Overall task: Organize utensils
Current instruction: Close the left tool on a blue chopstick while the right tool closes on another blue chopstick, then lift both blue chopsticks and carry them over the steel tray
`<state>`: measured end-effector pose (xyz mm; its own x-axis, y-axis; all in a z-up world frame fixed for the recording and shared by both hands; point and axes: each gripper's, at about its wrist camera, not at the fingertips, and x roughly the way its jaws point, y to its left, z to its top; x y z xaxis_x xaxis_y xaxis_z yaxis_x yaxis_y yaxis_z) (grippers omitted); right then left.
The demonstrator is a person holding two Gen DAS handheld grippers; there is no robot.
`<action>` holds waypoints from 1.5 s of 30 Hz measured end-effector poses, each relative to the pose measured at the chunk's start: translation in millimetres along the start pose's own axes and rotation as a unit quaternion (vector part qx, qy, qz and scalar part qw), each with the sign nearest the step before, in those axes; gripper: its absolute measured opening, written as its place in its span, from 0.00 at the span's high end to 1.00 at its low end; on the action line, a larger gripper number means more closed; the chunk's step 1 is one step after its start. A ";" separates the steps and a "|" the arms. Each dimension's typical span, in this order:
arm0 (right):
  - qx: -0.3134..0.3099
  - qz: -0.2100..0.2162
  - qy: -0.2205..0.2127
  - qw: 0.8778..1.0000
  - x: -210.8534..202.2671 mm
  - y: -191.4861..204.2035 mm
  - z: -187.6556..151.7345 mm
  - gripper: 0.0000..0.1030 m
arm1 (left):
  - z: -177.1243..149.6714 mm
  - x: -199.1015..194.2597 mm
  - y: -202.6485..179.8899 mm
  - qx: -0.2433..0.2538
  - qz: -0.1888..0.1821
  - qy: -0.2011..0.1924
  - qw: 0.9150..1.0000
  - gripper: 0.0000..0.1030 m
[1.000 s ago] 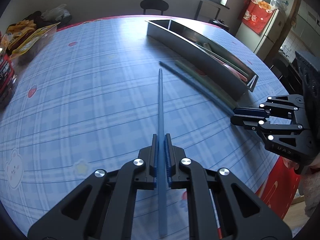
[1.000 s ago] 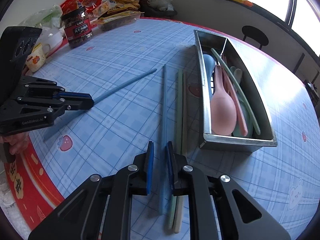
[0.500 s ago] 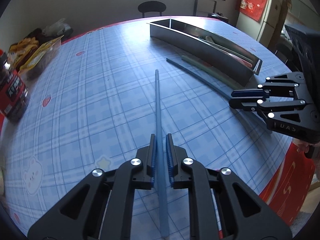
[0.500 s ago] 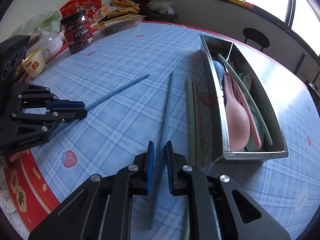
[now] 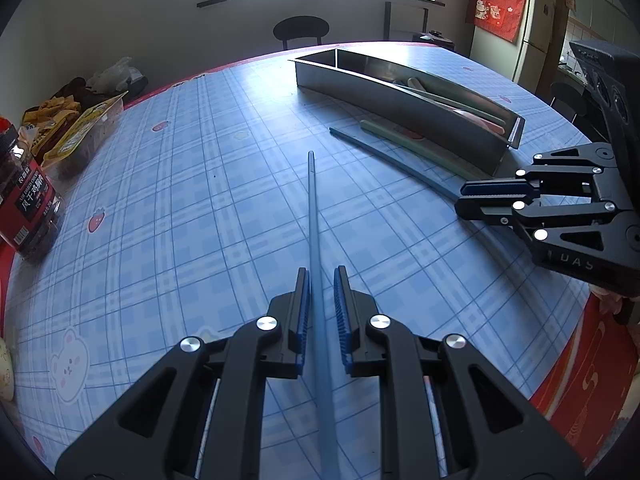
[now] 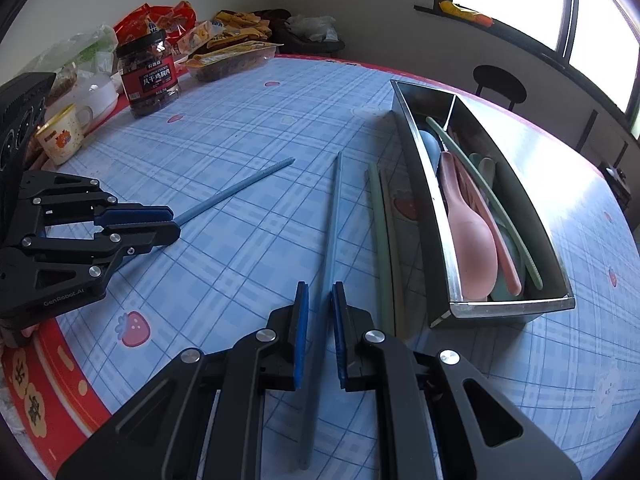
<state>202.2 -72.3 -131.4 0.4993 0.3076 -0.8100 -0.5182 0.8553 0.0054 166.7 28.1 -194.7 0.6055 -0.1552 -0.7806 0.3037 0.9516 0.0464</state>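
- The left gripper (image 5: 320, 280) is seen with its pads slightly apart. The first blue chopstick (image 5: 312, 208) runs between them with a thin gap on each side, so it is judged unclamped and lying on the table (image 5: 200, 200).
- The right gripper (image 6: 319, 296) is also held narrowly apart, astride the second blue chopstick (image 6: 335, 208). A gap shows on one side, so no firm grip is judged here either.
- Just beside that chopstick, along the wall of the metal tray (image 6: 420, 184), a pair of green chopsticks (image 6: 378, 220) is left lying on the cloth.
- Inside the tray, a pink spoon (image 6: 472, 240), a green chopstick-like stick and other pale utensils are already gathered in the near compartment. The far compartment cannot be seen into well.
- The task is judged partly done: spoons are stowed, while four chopsticks remain outside the tray.
- The two blue chopsticks lie well apart, at an angle to each other. They would need to be brought together and carried to the tray, and the green pair after them.
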 end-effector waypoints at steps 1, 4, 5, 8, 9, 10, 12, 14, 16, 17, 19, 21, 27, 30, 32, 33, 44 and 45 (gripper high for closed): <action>-0.002 -0.002 -0.001 1.000 -0.1 0.5 -0.3 0.88 | -0.2 -0.1 -0.6 0.001 0.002 0.000 1.000 0.84; 0.000 0.001 -0.003 1.000 -0.3 -0.6 -1.0 0.89 | -0.5 -0.4 -3.0 0.006 0.009 -0.001 1.000 0.84; 0.001 0.003 -0.003 1.000 -0.2 -1.0 -1.1 0.90 | -0.4 -0.6 -3.9 0.008 0.011 -0.001 1.000 0.84; -0.004 -0.001 -0.006 1.000 -0.5 0.9 -1.7 0.94 | -0.5 -1.1 -5.6 0.011 0.015 -0.002 1.000 0.90; -0.007 -0.004 -0.007 1.000 -0.9 2.6 -1.8 0.94 | -0.6 -1.3 -5.7 0.010 0.014 -0.002 1.000 0.90; -0.010 -0.008 -0.008 1.000 -1.2 4.4 -2.2 0.94 | -0.5 -1.4 -5.1 0.009 0.013 -0.002 1.000 0.90; -0.020 -0.009 -0.011 1.000 -2.4 8.3 -2.6 0.94 | -0.6 -1.7 -3.1 0.005 0.016 -0.002 1.000 0.90; -0.025 -0.014 -0.014 0.999 -3.1 10.4 -2.7 0.94 | -0.4 -1.4 -0.2 -0.001 0.018 -0.003 1.000 0.90; -0.023 -0.014 -0.017 0.999 -4.5 8.5 -2.5 0.94 | -0.6 -2.4 2.7 -0.007 0.017 -0.005 1.000 0.90; -0.020 -0.013 -0.020 1.000 -5.4 7.2 -2.6 0.94 | -1.0 -3.7 4.9 -0.012 0.016 -0.008 1.000 0.90; -0.010 -0.008 -0.029 0.999 -8.6 2.4 -2.8 0.94 | -1.7 -6.9 9.6 -0.024 0.012 -0.016 1.000 0.90; -0.001 -0.002 -0.041 0.999 -12.8 -1.0 -3.9 0.94 | -2.6 -10.6 15.3 -0.038 0.007 -0.025 0.999 0.90; 0.024 0.004 -0.072 0.997 -24.6 -11.2 -6.3 0.94 | -11.0 -29.5 43.3 -0.111 -0.019 -0.075 0.991 0.90; 0.036 0.011 -0.086 0.996 -29.3 -16.2 -7.2 0.94 | -15.5 -38.1 59.0 -0.151 -0.034 -0.101 0.983 0.90; 0.047 0.017 -0.095 0.994 -32.2 -20.8 -8.5 0.94 | -19.7 -42.5 68.9 -0.177 -0.044 -0.115 0.976 0.90; 0.051 0.019 -0.098 0.994 -33.1 -22.4 -8.9 0.94 | -21.4 -44.2 73.4 -0.188 -0.049 -0.120 0.974 0.90; 0.101 0.052 -0.136 0.984 -45.8 -43.9 -14.4 0.94 | -29.8 -56.1 91.1 -0.246 -0.064 -0.151 0.955 0.90; 0.105 0.055 -0.139 0.983 -46.8 -46.4 -14.8 0.94 | -29.0 -54.8 94.1 -0.257 -0.064 -0.145 0.953 0.90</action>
<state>192.6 -132.6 -102.4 0.6348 0.4796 -0.6058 -0.4390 0.8691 0.2280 140.7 133.8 -165.7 0.7885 -0.2748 -0.5503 0.0343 0.9128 -0.4069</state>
